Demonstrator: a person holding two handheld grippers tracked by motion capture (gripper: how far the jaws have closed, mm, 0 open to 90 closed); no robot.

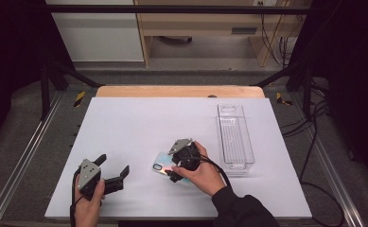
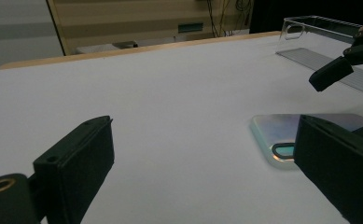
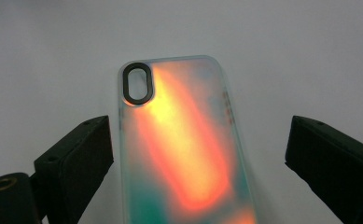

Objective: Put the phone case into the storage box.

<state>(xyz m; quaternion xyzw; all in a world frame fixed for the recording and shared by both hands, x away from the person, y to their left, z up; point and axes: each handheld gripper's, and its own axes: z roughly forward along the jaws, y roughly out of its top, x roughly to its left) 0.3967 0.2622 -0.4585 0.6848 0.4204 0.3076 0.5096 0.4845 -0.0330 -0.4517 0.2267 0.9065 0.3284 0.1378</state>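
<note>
— Where was the iridescent plastic phone case [image 3: 184,149]?
— Flat on the white desk [image 1: 125,123], near side, between the right gripper's [image 1: 174,174] spread fingers [image 3: 74,161]. Light, stiff, slippery; its long edges looked the best grip. The left gripper [image 1: 113,165] stood open too.

- High view: fixed above the person's side, facing forward and down; takes in the whole white table [image 1: 125,123], the floor and shelving beyond.
- Left gripper view: low over the table, nearly level, looking across to the far edge; phone case [image 2: 282,135] just ahead at right, clear plastic bin [image 2: 319,28] farther off.
- Right gripper view: pointing steeply down, very close above the phone case [image 3: 184,149].
- Shared: all three views catch the phone case [image 1: 162,163]; high and left gripper views share the bin [image 1: 235,137].
</note>
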